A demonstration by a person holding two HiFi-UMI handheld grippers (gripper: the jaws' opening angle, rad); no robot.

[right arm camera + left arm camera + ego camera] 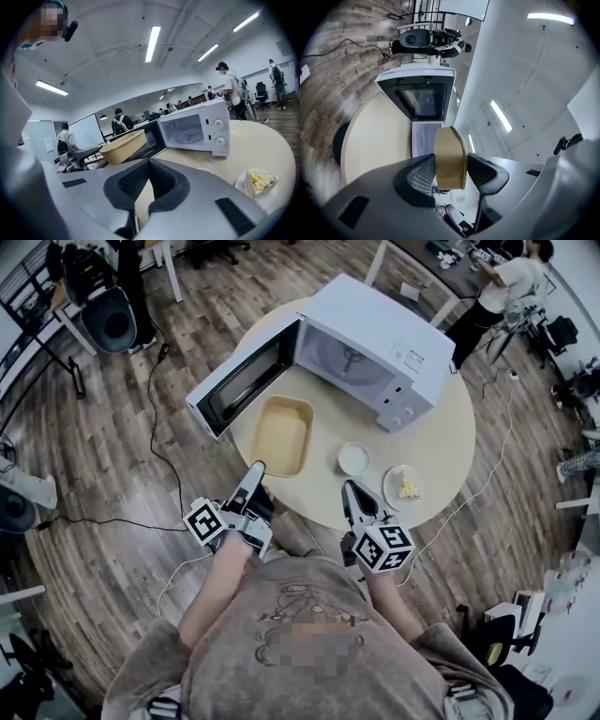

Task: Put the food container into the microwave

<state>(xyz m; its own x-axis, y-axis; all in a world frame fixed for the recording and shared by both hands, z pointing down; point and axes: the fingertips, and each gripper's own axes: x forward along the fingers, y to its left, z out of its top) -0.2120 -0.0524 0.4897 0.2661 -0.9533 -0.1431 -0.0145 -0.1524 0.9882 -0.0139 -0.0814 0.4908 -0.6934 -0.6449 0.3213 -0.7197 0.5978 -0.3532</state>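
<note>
Head view: left gripper (256,470) jaws are clamped on the near rim of the tan food container (281,435). Right gripper (351,487) jaws are closed on nothing, just short of a small white bowl (354,458). The container is over the round table (450,442), directly before the white microwave (375,343), whose door (239,385) stands open.

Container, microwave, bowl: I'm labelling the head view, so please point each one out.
container (281,435), head view, its inside floor
microwave (375,322), head view, its top panel
bowl (354,458), head view, its middle
</note>
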